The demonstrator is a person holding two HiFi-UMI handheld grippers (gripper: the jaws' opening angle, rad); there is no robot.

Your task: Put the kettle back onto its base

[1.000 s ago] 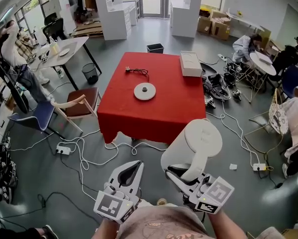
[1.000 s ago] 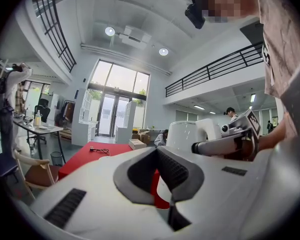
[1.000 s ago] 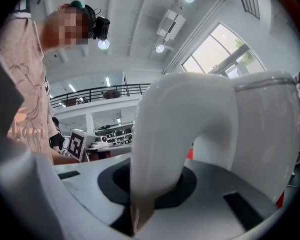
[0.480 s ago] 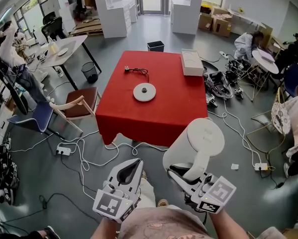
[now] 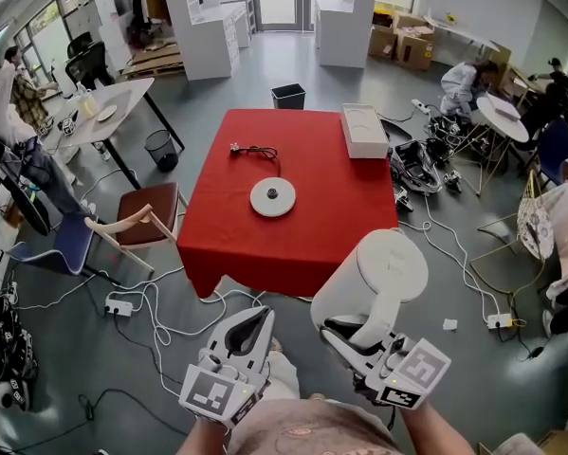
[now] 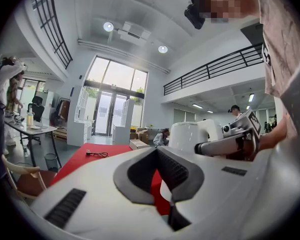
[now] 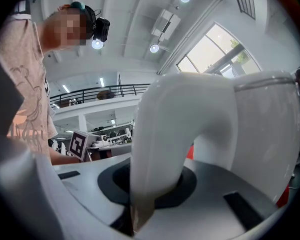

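Grippers both low at the near edge of the head view, side by side over the floor, short of the red table [image 5: 312, 240].

Right gripper [image 5: 352, 339]: jaws part-way closed and clamped on the kettle's handle [image 7: 162, 134]. Its own view shows the white handle running down between the two dark pads, with pads pressing it on both sides. Kettle [image 5: 378, 273] white, lid on, held roughly upright in the air, its body on the far side of the grip. It hangs off the table's near right corner, above the floor, not touching the cloth.

Left gripper [image 5: 253, 322]: jaw tips meet at the far end, with a hollow behind them between the dark pads. Nothing in that hollow; only red cloth shows through it in the left gripper view [image 6: 158, 151]. It touches nothing. Kettle visible to its right there [image 6: 190, 134], apart from it.

Base [image 5: 272, 197]: round, white, flat on the middle of the table, bare, well apart from the kettle. Cord [image 5: 250, 150] lies just beyond the base, towards the far left.
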